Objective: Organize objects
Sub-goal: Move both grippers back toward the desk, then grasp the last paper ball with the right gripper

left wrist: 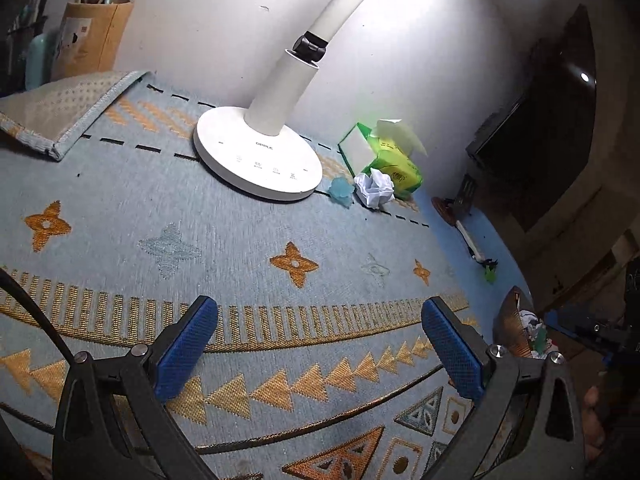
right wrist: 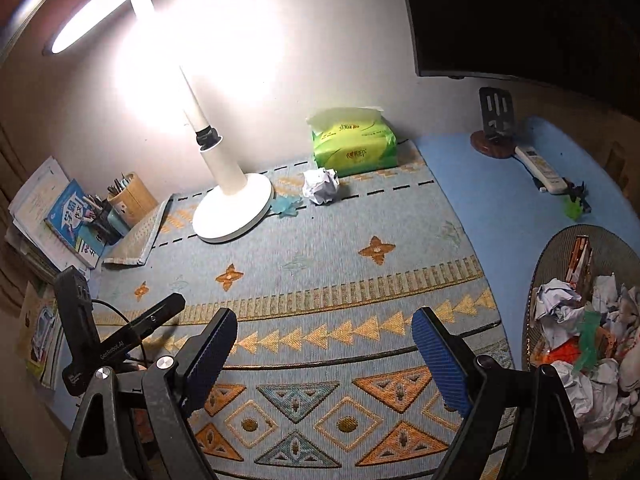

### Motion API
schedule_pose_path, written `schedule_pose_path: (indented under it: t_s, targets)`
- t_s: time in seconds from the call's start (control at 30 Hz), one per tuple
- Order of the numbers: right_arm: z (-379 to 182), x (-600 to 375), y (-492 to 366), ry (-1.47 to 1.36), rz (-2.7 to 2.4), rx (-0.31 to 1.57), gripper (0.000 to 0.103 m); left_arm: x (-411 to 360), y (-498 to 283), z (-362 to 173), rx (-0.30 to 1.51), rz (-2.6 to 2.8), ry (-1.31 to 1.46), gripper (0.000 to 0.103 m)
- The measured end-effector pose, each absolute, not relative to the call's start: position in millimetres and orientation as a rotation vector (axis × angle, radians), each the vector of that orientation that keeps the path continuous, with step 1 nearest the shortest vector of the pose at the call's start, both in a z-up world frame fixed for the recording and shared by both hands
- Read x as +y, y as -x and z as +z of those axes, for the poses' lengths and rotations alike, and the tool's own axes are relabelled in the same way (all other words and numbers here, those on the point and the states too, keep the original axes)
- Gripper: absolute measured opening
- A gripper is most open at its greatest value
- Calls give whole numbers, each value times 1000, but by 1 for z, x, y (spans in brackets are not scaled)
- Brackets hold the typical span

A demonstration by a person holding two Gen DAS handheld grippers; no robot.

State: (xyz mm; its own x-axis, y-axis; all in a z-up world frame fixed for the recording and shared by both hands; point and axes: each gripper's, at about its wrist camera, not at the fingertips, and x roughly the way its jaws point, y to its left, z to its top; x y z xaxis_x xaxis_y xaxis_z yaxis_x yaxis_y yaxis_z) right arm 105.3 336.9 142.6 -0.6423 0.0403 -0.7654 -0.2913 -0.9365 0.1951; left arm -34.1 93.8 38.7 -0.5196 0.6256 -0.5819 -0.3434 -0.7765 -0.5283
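Observation:
A crumpled white paper ball [left wrist: 375, 189] [right wrist: 320, 186] lies on the patterned blue mat by the green tissue pack [left wrist: 390, 159] [right wrist: 354, 144]. A light blue plastic scrap [left wrist: 341, 191] [right wrist: 286, 205] lies between the ball and the white lamp base [left wrist: 258, 158] [right wrist: 233, 210]. My left gripper [left wrist: 320, 350] is open and empty, low over the mat, well short of these. My right gripper [right wrist: 324, 354] is open and empty over the mat's front. A woven basket [right wrist: 538, 264] [left wrist: 508, 322] at the right holds several crumpled papers and scraps.
A remote [right wrist: 541, 168] [left wrist: 470, 242], a phone stand [right wrist: 495, 124] and a green scrap [right wrist: 573, 210] [left wrist: 490, 274] lie on the blue surface at the right. Pen holders [right wrist: 134, 194] [left wrist: 94, 34] and books [right wrist: 52, 216] stand at the left. The mat's corner [left wrist: 60, 112] is folded over.

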Motion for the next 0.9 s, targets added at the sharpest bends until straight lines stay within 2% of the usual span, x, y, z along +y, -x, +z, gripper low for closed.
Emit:
schedule_pose_path:
  t_s: [0.3,0.47,0.53,0.67,0.9]
  targets:
    - [128,351,-55,1149,2607,458,88,93,35,39,-462,2318,1067,102]
    - [110,408,-22,1104,2470,779,88,105,36,35,-366,2317,1102,102]
    - [99,421,-1,1146,2448,840,88,106,37,34,-365,2302,1117,102]
    - [82,418,55,1254,2443,718,88,102,36,36,-391,2289,1113,102]
    - [55,411,139,1311,2448,645,88,101,34,40,-355,2333,1093,102]
